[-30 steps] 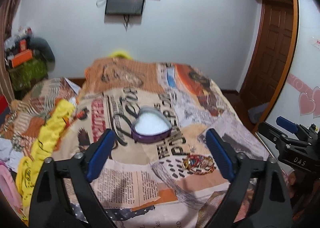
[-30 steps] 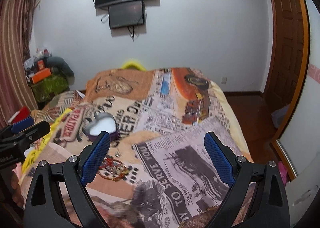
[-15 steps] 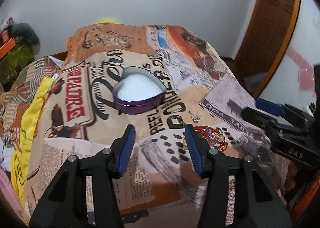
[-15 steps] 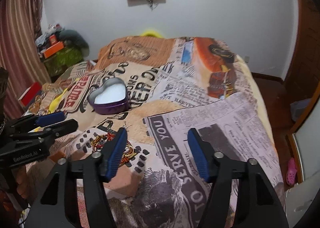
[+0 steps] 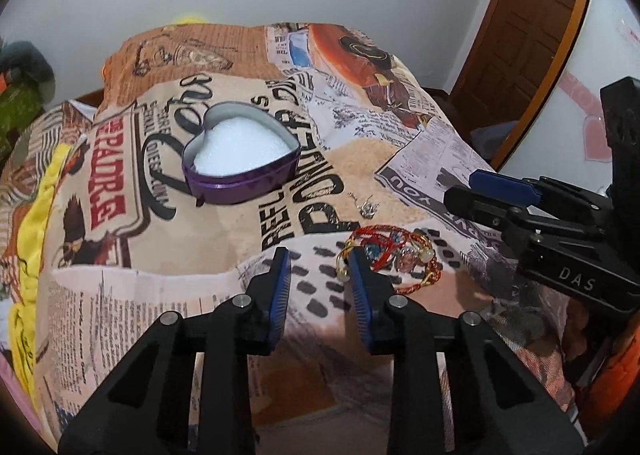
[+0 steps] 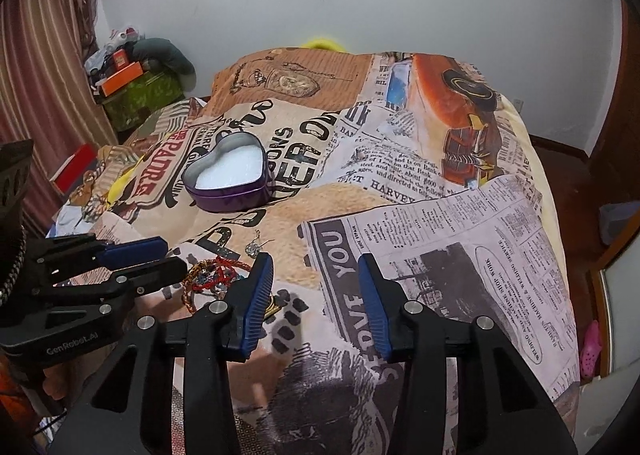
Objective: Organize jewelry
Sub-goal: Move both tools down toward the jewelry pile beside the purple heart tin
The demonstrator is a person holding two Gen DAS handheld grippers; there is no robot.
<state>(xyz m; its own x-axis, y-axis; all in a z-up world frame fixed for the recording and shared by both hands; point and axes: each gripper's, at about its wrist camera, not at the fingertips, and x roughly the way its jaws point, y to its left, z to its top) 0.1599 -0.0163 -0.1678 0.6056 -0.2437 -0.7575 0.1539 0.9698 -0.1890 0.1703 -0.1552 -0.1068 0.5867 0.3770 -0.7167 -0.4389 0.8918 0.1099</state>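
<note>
A purple heart-shaped tin (image 5: 240, 159) with a white lining sits open on the printed bedspread; it also shows in the right wrist view (image 6: 230, 179). A tangle of red and gold bracelets (image 5: 394, 255) lies nearer, and a small silver earring (image 5: 367, 207) lies between the two. My left gripper (image 5: 320, 269) is narrowly open and empty, just left of the bracelets. My right gripper (image 6: 316, 275) is open and empty, just right of the bracelets (image 6: 212, 277) and earring (image 6: 254, 247). Each gripper shows in the other's view.
The bedspread (image 6: 420, 175) covers the whole bed. A yellow cloth (image 5: 32, 223) lies at the bed's left edge. Cluttered boxes (image 6: 128, 83) stand by the curtain at left. A wooden door (image 5: 524, 39) is at the right.
Both grippers have come down and forward toward the bracelets. Both sets of fingers have narrowed from wide open, the left more than the right.
</note>
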